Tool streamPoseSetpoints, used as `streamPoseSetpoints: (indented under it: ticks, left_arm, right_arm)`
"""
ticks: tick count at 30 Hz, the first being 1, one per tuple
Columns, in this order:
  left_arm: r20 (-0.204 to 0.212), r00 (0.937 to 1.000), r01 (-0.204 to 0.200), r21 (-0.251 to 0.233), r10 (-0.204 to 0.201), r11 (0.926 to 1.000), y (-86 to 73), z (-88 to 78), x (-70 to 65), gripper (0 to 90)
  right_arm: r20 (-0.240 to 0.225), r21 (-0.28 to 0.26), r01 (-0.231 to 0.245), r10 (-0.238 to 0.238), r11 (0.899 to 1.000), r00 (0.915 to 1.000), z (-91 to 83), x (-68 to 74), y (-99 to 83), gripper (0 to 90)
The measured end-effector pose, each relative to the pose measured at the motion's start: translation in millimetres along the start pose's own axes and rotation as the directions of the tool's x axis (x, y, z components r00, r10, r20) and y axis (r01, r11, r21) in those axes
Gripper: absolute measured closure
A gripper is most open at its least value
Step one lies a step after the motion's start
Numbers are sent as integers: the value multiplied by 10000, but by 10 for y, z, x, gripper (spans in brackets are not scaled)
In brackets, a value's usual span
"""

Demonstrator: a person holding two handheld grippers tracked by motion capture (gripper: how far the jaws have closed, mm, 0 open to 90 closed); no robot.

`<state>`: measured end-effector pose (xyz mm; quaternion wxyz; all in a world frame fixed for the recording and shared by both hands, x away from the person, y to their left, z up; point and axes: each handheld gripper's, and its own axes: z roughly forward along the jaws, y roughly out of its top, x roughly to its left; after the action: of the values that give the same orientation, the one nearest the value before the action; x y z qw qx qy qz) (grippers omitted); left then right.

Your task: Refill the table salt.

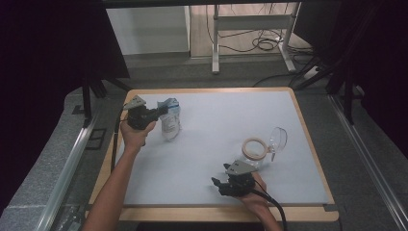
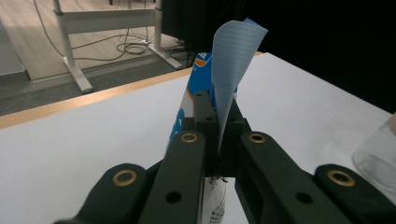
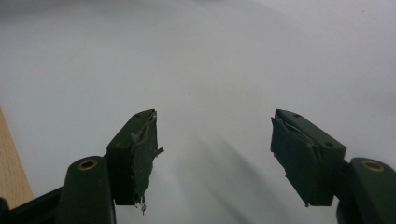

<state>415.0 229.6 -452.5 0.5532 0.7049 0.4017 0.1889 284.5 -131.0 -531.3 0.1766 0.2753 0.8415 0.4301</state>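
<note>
Blue-white plastic pouch (image 1: 171,118) stands at table's far left, top flap pinched tight in L gripper (image 2: 215,116). Judging next: keep pinch firm, lift w/o tearing flap. R gripper (image 3: 212,140) jaws wide, empty, over white tabletop (image 1: 211,120) near clear glass jar (image 1: 274,142) lying w/ tan ring lid (image 1: 254,148).

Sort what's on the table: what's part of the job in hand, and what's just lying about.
In the job:
- packet, its top pinched shut in the left gripper

Lying about:
- tape ring
- clear glass jar on its side beside the ring
- right gripper, open over bare table, holding nothing
</note>
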Motion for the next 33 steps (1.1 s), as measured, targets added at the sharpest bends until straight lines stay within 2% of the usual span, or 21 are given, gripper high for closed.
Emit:
streamPoseSetpoints:
  ticks: [6, 12, 15, 19, 33]
  left_arm:
    - [218, 9994, -268, -19, 268, 9996, 110, -74, -154, 900]
    - [628, 9974, -365, 17, 364, 9993, 139, -131, -330, 900]
    - [864, 9951, -492, 49, 486, 9988, 137, -136, -414, 900]
    - [1228, 9918, -379, 92, 365, 9992, 119, -125, -506, 900]
    - [1894, 9804, -548, -41, 546, 9985, 121, -126, -784, 900]
  right_arm:
    - [106, -97, -2, 3, 10000, 9999, -5, -1, 3, 326]
    - [195, -190, -35, 39, 9998, 9998, -23, 17, 16, 326]
    - [171, -213, -50, 54, 9998, 9998, -22, 23, 17, 326]
    - [173, -159, -38, 41, 9999, 9998, -12, 30, 15, 325]
    - [229, -141, -11, 14, 9999, 9997, 22, 45, 19, 326]
